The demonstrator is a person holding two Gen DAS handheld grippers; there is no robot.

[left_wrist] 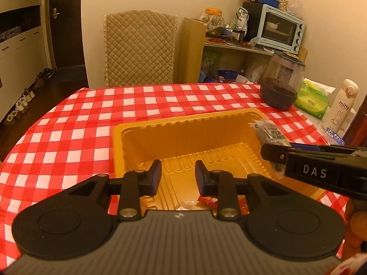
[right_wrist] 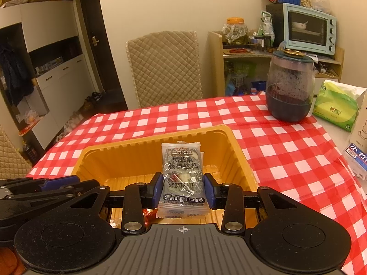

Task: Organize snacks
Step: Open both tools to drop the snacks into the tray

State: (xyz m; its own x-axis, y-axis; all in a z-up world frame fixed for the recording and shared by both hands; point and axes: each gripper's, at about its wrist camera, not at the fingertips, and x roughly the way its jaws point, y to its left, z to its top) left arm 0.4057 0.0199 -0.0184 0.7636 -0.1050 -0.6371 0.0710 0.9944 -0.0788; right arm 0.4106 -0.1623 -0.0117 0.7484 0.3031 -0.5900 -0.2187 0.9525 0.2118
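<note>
1. Left wrist view: the left gripper tilts down over the yellow tray, fingers narrowly apart, gripping nothing; a red snack packet lies just below its fingertips.
2. Right wrist view: the right gripper tilts down over the tray, fingers clamped on the grey snack packet standing upright between them.

Appearing as a home dining area: table wearing a red-checked cloth, quilted chair standing behind, toaster oven sitting on a cluttered shelf, shoes lining the floor by the door.
</note>
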